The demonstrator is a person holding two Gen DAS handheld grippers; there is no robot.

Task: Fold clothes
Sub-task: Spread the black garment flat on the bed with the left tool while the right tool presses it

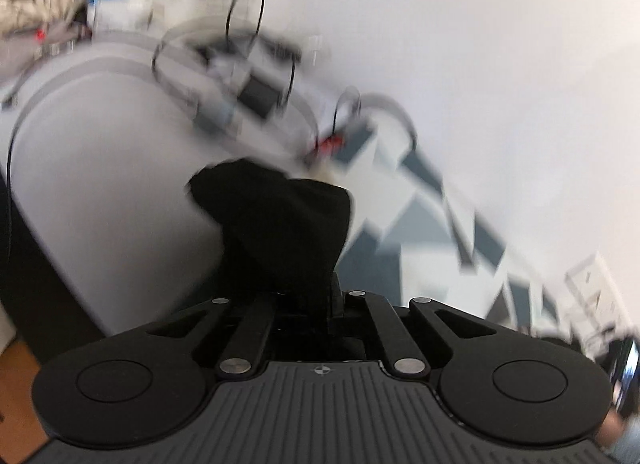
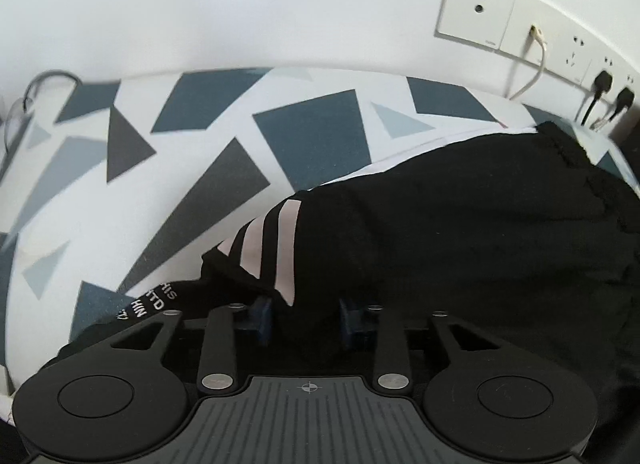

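A black garment (image 2: 460, 244) with three pale stripes (image 2: 272, 248) and white lettering lies on a sheet printed with blue and grey triangles (image 2: 312, 136). My right gripper (image 2: 306, 316) points down at its striped edge. Black cloth fills the gap between the blue pads (image 2: 262, 316), which press on it. In the blurred left wrist view, my left gripper (image 1: 308, 296) is shut on a bunch of black cloth (image 1: 280, 216). The cloth stands up from the jaws and hides the fingertips. The patterned sheet (image 1: 416, 220) shows behind it.
A white wall plate with sockets, plugs and a cable (image 2: 520, 24) sits on the wall at the right, just beyond the garment. Left of the sheet is a grey surface (image 1: 100, 144) with looping black cables and small devices (image 1: 248, 84).
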